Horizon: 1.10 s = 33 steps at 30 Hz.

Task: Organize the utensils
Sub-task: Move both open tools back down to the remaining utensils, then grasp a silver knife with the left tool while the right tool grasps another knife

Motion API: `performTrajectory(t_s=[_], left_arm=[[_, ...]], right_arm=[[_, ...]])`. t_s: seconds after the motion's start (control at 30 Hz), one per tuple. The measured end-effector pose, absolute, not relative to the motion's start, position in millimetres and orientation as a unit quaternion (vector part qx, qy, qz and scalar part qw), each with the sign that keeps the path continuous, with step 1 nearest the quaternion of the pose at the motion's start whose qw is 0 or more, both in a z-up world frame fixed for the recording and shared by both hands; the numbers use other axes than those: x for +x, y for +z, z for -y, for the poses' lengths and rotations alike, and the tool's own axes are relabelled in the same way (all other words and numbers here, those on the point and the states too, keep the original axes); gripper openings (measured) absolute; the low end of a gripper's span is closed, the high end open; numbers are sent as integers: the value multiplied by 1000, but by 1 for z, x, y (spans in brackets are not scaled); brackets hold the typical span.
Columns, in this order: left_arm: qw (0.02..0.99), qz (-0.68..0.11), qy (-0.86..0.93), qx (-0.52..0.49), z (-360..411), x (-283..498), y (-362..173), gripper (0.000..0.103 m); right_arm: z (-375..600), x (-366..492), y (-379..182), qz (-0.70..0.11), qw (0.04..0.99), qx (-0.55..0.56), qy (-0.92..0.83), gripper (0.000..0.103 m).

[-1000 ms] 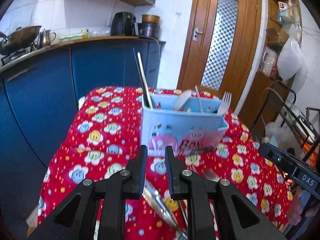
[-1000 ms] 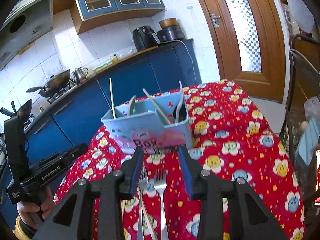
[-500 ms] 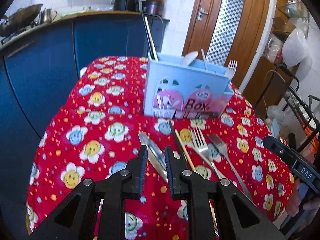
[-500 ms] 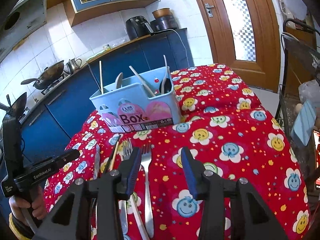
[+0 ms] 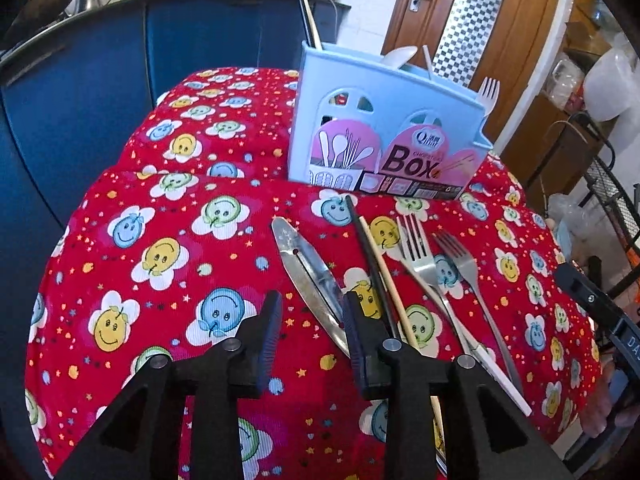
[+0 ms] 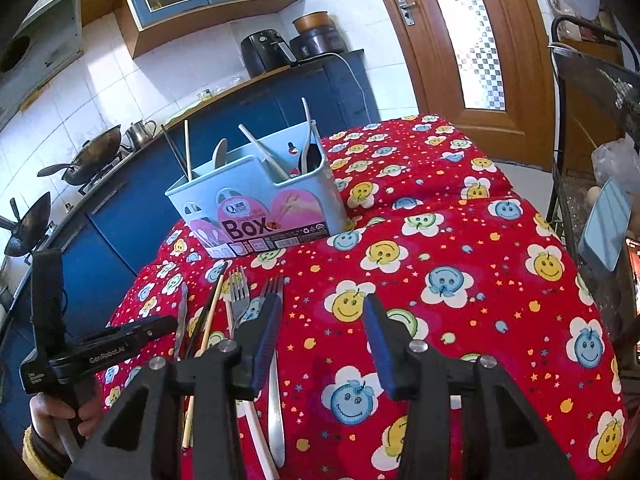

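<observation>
In the left wrist view, the flat silver metal knife (image 5: 310, 276) at six o'clock runs behind the left gripper's (image 5: 310, 330) right black finger (image 5: 362, 336), its handle end hidden. The two silver forks' (image 5: 448, 280) handles are cut off at five o'clock. Lower parts of the utensils inside the pale blue plastic holder box (image 6: 256, 208) are hidden by its walls.

The surface (image 5: 132, 184), under a red smiley cloth, carries a box (image 5: 388, 136) at 12 o'clock; knife (image 5: 310, 276), chopsticks (image 5: 370, 264) and forks (image 5: 436, 264) lie before it.
</observation>
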<state>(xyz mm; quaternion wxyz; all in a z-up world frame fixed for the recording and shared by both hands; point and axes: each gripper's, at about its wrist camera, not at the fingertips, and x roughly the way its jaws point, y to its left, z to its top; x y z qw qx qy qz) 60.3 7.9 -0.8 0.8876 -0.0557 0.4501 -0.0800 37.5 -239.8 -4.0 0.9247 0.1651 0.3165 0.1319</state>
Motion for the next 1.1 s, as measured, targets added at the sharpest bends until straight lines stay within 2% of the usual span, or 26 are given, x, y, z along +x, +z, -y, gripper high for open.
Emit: performTrajectory(t_s=[0.57,0.7,0.83,1.1], left_arm=[[881,-462,-87,-49,6,74,-10,31],[879,-463,-90,-65,3,76,-10,12],[875,-462,-108,-93,-2,76,-10,3],[891,-424,-112,-119,-16,68,4,3]], right_arm=[[241,41,-13,-323,920,174,137,46],[242,41,-15,-324,920,175,136,46],[241,42,-17,-328,919,173,136,46],[228,50,-15,-342,915,152,149,46]])
